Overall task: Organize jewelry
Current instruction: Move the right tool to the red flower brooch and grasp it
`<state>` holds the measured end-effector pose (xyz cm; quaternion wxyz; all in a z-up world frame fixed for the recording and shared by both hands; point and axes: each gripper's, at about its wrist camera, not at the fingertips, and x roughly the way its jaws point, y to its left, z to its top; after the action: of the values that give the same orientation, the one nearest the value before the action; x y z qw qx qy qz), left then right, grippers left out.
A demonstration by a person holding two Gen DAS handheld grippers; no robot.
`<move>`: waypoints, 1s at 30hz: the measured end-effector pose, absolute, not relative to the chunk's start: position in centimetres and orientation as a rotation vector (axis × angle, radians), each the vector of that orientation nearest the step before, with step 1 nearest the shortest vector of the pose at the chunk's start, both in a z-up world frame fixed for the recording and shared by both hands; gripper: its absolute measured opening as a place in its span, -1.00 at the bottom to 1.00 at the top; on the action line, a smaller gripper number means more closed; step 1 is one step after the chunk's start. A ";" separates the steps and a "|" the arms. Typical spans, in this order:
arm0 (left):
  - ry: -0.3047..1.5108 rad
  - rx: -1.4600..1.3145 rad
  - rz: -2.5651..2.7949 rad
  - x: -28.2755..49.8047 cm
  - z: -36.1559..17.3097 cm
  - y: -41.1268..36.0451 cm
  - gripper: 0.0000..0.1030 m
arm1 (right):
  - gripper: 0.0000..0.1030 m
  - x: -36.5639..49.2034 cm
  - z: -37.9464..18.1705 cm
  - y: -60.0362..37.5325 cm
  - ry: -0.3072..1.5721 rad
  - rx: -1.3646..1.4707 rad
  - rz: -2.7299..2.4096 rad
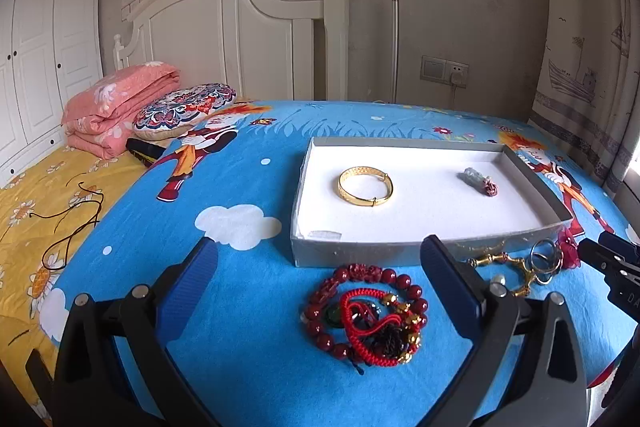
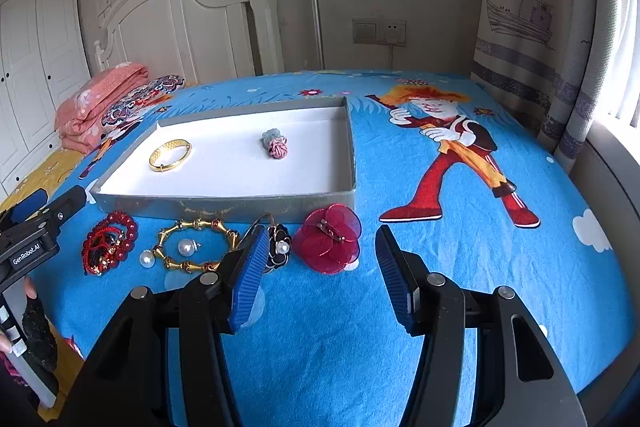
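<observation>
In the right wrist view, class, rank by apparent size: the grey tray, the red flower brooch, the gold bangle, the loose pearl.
1. Grey tray
2. Red flower brooch, though nearest the camera
3. Gold bangle
4. Loose pearl

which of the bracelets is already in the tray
The plain gold bangle, lying flat on the white floor of the tray. The red bead bracelet and gold bamboo-link bracelet lie outside on the blue sheet.

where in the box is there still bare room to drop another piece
Free: white floor between the gold bangle and the knotted charm, and the box's near strip. Crowded: the bedspread along its front wall, lined with bracelets and brooches.
</observation>
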<state>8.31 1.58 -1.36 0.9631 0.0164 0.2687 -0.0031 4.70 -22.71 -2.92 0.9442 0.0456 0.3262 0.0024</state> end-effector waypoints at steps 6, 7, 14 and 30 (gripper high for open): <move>0.567 0.064 -0.030 6.5 -3.8 1.6 0.91 | 0.03 3.8 -4.2 -21.4 0.682 0.095 0.038; 0.568 0.068 -0.035 6.3 -4.1 1.6 0.91 | 0.03 3.7 -4.2 -21.2 0.673 0.095 0.039; 0.556 0.083 -0.041 5.1 -4.9 1.9 0.91 | 0.04 4.1 -3.6 -23.2 0.660 0.112 -0.032; 0.614 0.021 -0.053 6.5 -5.4 3.0 0.91 | 0.03 8.3 -4.6 -22.9 0.779 0.040 -0.087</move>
<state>6.49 2.99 -5.41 0.9529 0.0102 0.3019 -0.0258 8.33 -22.86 -4.57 0.9239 0.0196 0.3798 -0.0425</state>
